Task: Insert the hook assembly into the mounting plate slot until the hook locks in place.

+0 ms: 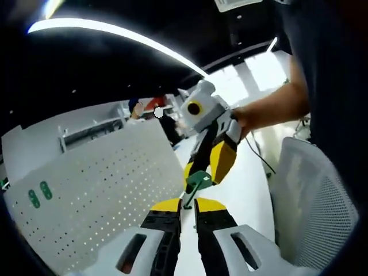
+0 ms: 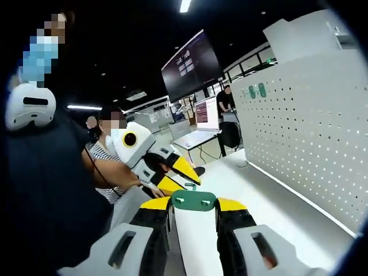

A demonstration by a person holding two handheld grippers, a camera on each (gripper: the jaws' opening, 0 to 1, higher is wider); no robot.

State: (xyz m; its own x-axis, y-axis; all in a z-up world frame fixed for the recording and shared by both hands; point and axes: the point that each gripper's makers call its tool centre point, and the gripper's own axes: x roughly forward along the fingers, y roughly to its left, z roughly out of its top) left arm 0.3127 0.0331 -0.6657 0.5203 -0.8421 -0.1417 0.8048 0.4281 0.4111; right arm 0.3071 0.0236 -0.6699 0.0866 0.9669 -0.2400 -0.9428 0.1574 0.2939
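grippers meet above the white table (image 2: 270, 201): right gripper (image 2: 194, 211) pinches the green plate (image 2: 194, 200), left gripper (image 1: 188, 206) clamps the thin hook (image 1: 189, 190) at it. pegboard (image 1: 98, 190) stands beside, two green plates (image 1: 39, 194) mounted.

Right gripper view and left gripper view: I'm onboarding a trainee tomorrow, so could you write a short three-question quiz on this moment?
1. True or false: the right gripper is shut on a green plate.
2. Multiple choice: how many green pieces are already mounted on the white pegboard? A) one B) two C) four
3. Fill in the blank: in the left gripper view, the white pegboard lies to the ___ of the left gripper.

Key: 1 true; 2 B; 3 left.
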